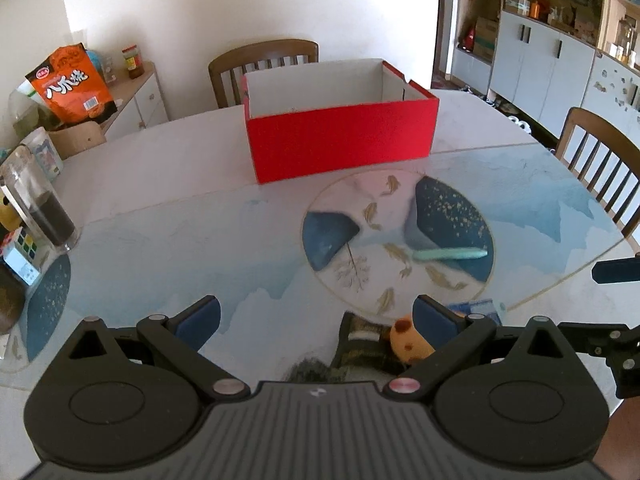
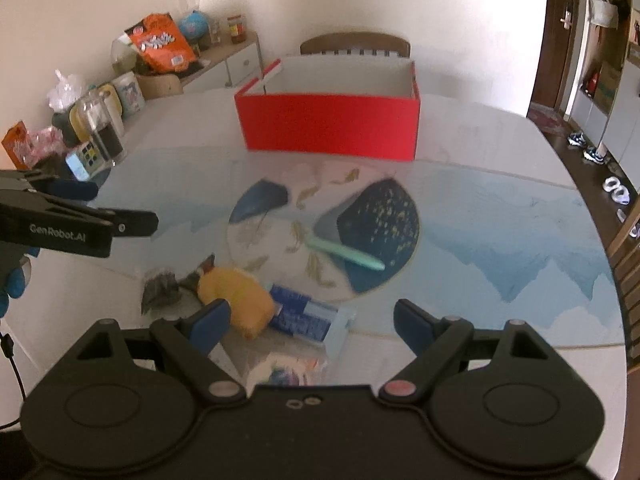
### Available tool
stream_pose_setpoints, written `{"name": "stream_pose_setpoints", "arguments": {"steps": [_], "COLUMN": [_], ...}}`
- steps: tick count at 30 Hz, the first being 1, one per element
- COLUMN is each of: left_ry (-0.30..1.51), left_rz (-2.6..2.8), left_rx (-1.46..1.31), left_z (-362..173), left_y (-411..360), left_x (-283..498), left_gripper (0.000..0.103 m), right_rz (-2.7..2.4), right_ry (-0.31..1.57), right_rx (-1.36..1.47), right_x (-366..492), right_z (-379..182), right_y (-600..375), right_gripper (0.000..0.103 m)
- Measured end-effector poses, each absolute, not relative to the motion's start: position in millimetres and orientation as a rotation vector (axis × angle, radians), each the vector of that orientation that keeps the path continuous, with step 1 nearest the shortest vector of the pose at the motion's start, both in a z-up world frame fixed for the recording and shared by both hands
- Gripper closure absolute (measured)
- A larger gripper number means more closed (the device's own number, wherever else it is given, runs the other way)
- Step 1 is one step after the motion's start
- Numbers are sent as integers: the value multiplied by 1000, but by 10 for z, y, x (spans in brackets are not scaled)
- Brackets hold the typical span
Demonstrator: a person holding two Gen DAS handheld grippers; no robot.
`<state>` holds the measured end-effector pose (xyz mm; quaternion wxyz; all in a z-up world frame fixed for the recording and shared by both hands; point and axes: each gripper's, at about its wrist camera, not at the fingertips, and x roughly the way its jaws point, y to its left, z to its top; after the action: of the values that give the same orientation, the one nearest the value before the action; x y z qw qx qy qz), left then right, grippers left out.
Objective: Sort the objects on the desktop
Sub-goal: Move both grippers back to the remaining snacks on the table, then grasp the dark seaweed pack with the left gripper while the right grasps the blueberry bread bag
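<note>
A red cardboard box with a white inside stands open at the far middle of the table, and shows in the right wrist view too. A teal pen lies on the round fish pattern, also in the right wrist view. A yellow plush toy with a dark checked part, a blue packet and a light wrapper lie near the front edge. My left gripper is open above the plush. My right gripper is open over the packet.
A glass with a dark drink, a puzzle cube and an orange snack bag stand at the left. Wooden chairs stand behind and at the right. The left gripper shows at the left of the right wrist view.
</note>
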<state>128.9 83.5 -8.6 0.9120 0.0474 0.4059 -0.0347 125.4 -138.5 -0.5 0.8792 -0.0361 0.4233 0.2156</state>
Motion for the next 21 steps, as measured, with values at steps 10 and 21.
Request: {"name": "stream_pose_setpoints", "arguments": {"steps": [10, 21], "left_ry": [877, 913], "left_rz": [-92, -142], "left_rx": [84, 75], "left_z": [-422, -725], "left_y": [961, 1058], "left_x": [1127, 1088], "left_gripper": [0, 1], "right_rz": [447, 449], "right_ry": [936, 998], "right_rx": [-67, -73], "right_x": [1138, 1087], "right_z": [-227, -437], "right_y": [-1315, -1209], "right_gripper": [15, 15]}}
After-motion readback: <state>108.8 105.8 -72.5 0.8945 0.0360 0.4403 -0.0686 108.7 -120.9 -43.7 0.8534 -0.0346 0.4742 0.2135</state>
